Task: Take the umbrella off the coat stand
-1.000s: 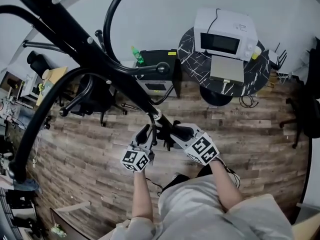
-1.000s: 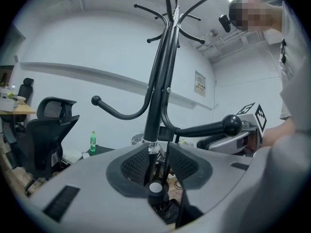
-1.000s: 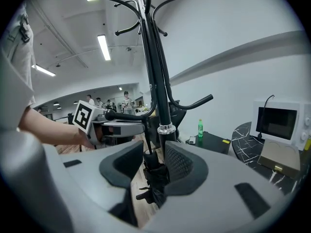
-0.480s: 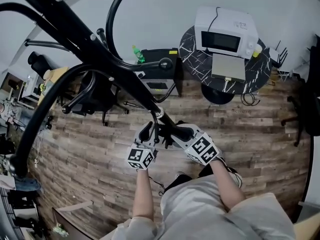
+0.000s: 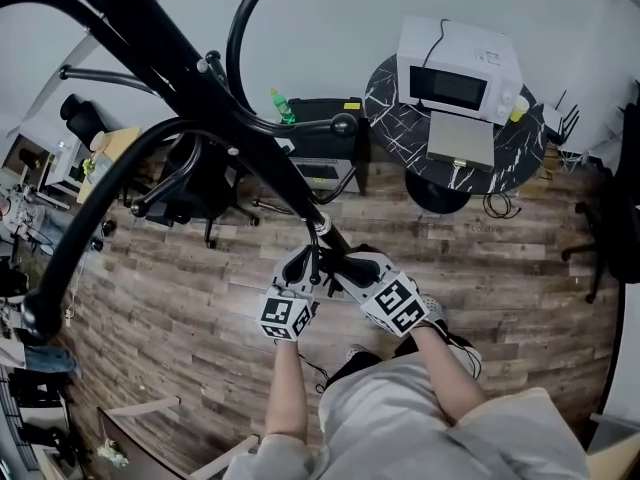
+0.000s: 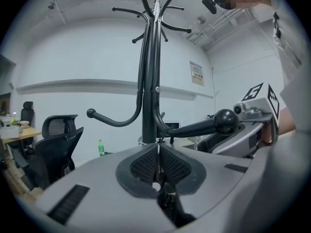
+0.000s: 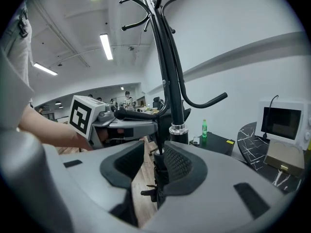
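Left gripper (image 6: 159,165): jaws closing, pads nearly together on what looks like the thin loop (image 7: 158,139) at the umbrella's top.
Right gripper (image 7: 151,165): jaws closing but wide; umbrella (image 7: 159,174) between them, unpinched.
Umbrella: folded, hanging beside the coat stand (image 5: 200,78) pole, between both grippers.
Advice: clamp the loop firmly, lift it clear of its hook, then draw away; the right gripper should steady the body.
Change: 1 second ago the left jaws stood wide; both hands sit where they were.

Bright, even indoor light from ceiling strip lights (image 7: 106,46); strong fisheye distortion, dark vignetted corners.
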`<state>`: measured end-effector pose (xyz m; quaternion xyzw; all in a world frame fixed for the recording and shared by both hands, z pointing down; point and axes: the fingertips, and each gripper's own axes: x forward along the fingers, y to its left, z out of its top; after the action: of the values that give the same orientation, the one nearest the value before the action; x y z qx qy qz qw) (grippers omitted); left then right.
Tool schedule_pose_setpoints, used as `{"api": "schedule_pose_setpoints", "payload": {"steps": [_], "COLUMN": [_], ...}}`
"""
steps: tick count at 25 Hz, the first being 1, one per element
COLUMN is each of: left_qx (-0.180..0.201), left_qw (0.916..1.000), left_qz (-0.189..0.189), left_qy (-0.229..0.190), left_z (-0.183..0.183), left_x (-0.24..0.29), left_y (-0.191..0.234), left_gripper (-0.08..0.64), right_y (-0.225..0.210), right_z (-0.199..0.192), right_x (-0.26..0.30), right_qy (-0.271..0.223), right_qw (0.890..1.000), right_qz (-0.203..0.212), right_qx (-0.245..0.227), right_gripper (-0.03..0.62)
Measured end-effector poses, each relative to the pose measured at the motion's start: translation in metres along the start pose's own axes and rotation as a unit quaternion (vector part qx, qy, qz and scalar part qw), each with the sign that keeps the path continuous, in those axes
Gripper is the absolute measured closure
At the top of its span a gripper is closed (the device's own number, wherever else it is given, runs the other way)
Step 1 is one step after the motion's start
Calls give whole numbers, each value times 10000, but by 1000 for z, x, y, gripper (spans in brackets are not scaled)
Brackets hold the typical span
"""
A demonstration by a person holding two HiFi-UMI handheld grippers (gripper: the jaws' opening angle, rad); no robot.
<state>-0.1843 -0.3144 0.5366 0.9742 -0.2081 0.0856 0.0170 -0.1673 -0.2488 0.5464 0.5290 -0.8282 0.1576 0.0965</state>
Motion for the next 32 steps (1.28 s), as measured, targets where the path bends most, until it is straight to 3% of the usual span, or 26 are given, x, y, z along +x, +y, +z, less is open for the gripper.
{"api": "schedule_pose_setpoints", "payload": {"steps": [10, 20, 32], "left_qx": [368, 294, 262], "left_qw": [9990, 9992, 9980], "left_qz": [188, 196, 515], "left_qy": [158, 167, 267], "left_z": [7, 7, 5], "left_x": [-13, -21, -24], "left_y": [-1, -7, -11], "left_gripper": [538, 538, 538], "right_y": [7, 4, -5], "right_z": [5, 13, 16], "right_x": [20, 37, 55], "right_qy": [-127, -381, -366], "right_qw": [9998, 9984, 9984], "right_qz": [-60, -142, -167], "right_qx": [133, 388, 408], "right_gripper": [471, 472, 509]}}
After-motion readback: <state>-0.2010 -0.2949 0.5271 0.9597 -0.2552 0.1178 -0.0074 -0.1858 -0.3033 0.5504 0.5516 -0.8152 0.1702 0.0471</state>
